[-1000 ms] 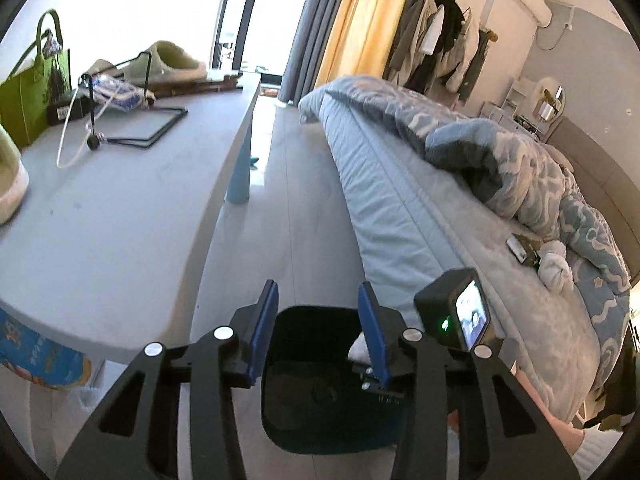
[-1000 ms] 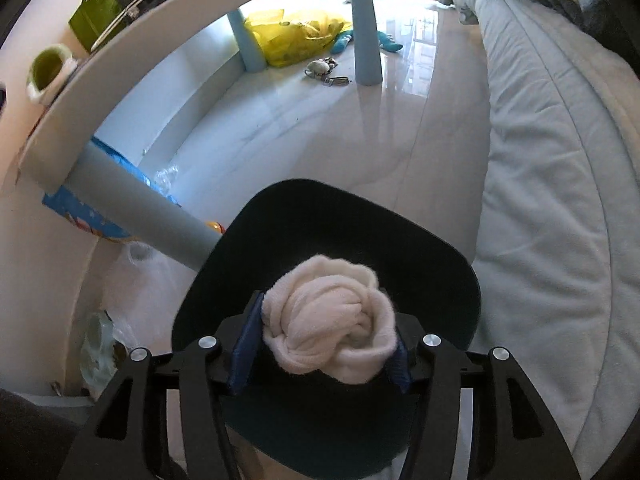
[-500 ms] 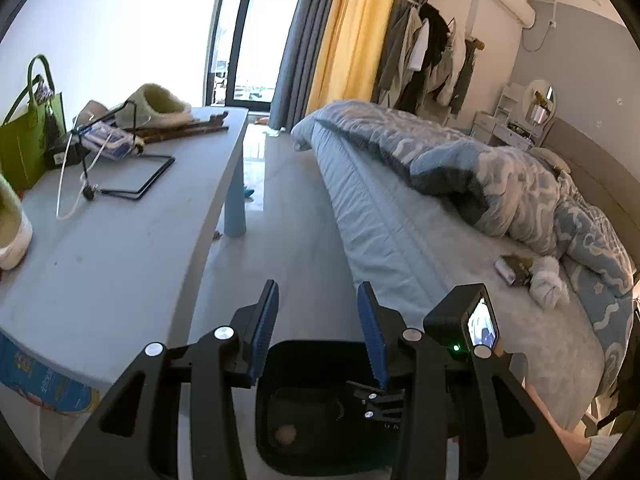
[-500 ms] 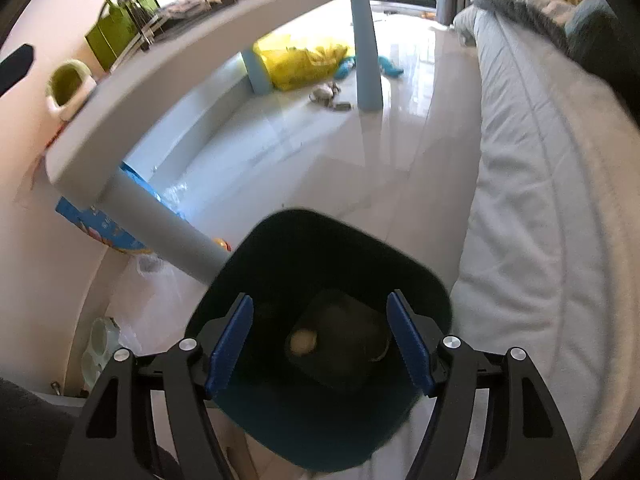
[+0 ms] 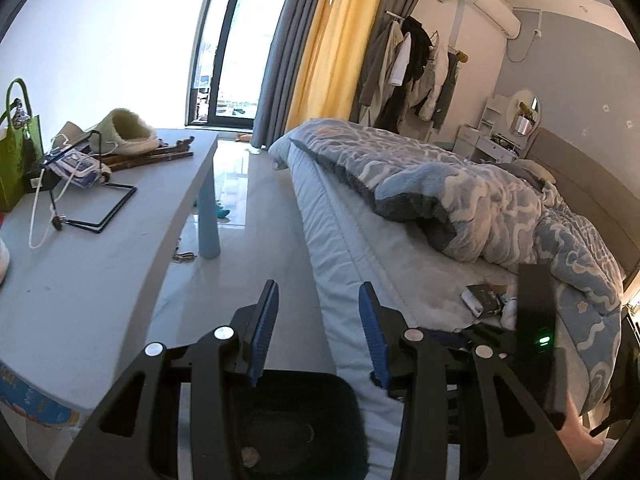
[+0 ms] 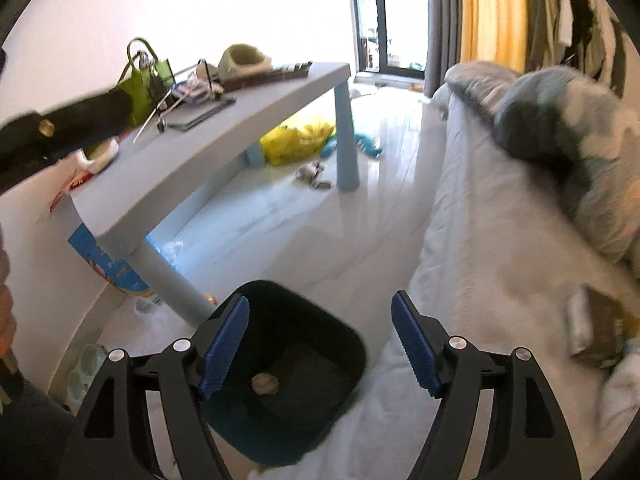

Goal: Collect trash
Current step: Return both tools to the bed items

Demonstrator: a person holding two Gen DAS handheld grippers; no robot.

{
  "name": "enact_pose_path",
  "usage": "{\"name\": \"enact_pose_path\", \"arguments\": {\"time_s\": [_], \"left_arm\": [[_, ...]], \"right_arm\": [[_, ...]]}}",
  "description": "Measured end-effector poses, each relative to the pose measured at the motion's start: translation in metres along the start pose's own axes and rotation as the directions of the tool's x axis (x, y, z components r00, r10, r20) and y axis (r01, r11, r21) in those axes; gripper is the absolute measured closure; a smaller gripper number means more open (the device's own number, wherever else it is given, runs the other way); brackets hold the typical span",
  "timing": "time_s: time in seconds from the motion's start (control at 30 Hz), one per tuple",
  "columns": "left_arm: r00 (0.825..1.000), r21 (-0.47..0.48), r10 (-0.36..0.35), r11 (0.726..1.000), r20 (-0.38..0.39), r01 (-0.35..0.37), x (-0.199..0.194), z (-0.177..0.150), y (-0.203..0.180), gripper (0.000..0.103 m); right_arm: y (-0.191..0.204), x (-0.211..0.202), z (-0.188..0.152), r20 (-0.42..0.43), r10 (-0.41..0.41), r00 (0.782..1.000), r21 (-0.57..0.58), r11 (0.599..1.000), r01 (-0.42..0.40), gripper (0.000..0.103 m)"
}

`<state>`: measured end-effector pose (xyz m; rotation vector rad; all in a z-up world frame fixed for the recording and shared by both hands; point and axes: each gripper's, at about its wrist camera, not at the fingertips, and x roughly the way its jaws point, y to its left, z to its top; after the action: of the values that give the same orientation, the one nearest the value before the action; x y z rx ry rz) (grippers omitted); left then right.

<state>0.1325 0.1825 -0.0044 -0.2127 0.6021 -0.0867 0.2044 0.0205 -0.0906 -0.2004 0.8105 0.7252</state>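
A dark waste bin point(image 6: 328, 340) stands on the floor between the bed and the table, with a crumpled pale wad point(image 6: 264, 383) on its bottom. My right gripper point(image 6: 319, 300) hangs above the bin; its jaws are opening and nothing is between them. In the left wrist view my left gripper point(image 5: 319, 292) also hovers over the bin point(image 5: 320, 396). Its blue pads stand a little apart and parting slightly, with only floor showing between them. On the bed sheet lie a dark packet point(image 5: 482, 300) and a white tissue point(image 5: 509, 312).
A grey-blue table point(image 5: 100, 260) on the left carries a green bag point(image 5: 18, 160), a slipper point(image 5: 124, 130), a wire stand and cables. The bed point(image 5: 360, 240) with a rumpled blue duvet fills the right. A yellow bag point(image 6: 296, 140) and small litter lie under the table.
The right gripper let go of the white wad, which fell into the bin, and its jaws spread wider. Both grippers rose, so the bin looks smaller and lower.
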Motion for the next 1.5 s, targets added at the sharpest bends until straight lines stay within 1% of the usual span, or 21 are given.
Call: {"name": "enact_pose_path", "arguments": {"time_s": [0.17, 0.27, 0.4, 0.5, 0.6, 0.8, 1.17, 1.3, 1.5], "left_arm": [[1.000, -0.011, -0.026, 1.000, -0.011, 0.025, 0.011, 0.000, -0.019, 0.053], [0.999, -0.001, -0.043, 0.999, -0.006, 0.043, 0.016, -0.001, -0.036, 0.047], [0.997, 0.022, -0.071, 0.997, -0.013, 0.071, 0.025, -0.004, -0.059, 0.044], [0.996, 0.023, -0.091, 0.996, -0.021, 0.091, 0.032, -0.006, -0.073, 0.041], [0.993, 0.030, -0.110, 0.993, -0.031, 0.111, 0.037, -0.006, -0.088, 0.038], [0.988, 0.049, -0.145, 0.988, -0.046, 0.148, 0.048, -0.010, -0.117, 0.030], [0.975, 0.072, -0.206, 0.975, -0.080, 0.212, 0.066, -0.018, -0.160, 0.025], [0.970, 0.078, -0.222, 0.970, -0.094, 0.230, 0.073, -0.020, -0.174, 0.023], [0.959, 0.097, -0.252, 0.959, -0.128, 0.265, 0.087, -0.027, -0.195, 0.020]], "right_arm": [[-0.023, -0.031, -0.004, 0.070, -0.036, 0.997, 0.013, 0.999, 0.035, 0.027], [-0.040, -0.047, -0.008, 0.101, -0.053, 0.993, 0.029, 0.998, 0.050, 0.027], [-0.060, -0.065, -0.016, 0.126, -0.083, 0.988, 0.041, 0.996, 0.079, 0.027], [-0.075, -0.081, -0.022, 0.148, -0.120, 0.982, 0.047, 0.992, 0.114, 0.027], [-0.090, -0.093, -0.028, 0.158, -0.139, 0.978, 0.069, 0.989, 0.130, 0.026], [-0.114, -0.113, -0.046, 0.164, -0.169, 0.972, 0.096, 0.983, 0.155, 0.026], [-0.158, -0.142, -0.075, 0.156, -0.225, 0.962, 0.154, 0.967, 0.201, 0.026], [-0.172, -0.148, -0.087, 0.147, -0.241, 0.959, 0.167, 0.962, 0.216, 0.026], [-0.191, -0.154, -0.099, 0.123, -0.261, 0.957, 0.174, 0.955, 0.239, 0.026]]}}
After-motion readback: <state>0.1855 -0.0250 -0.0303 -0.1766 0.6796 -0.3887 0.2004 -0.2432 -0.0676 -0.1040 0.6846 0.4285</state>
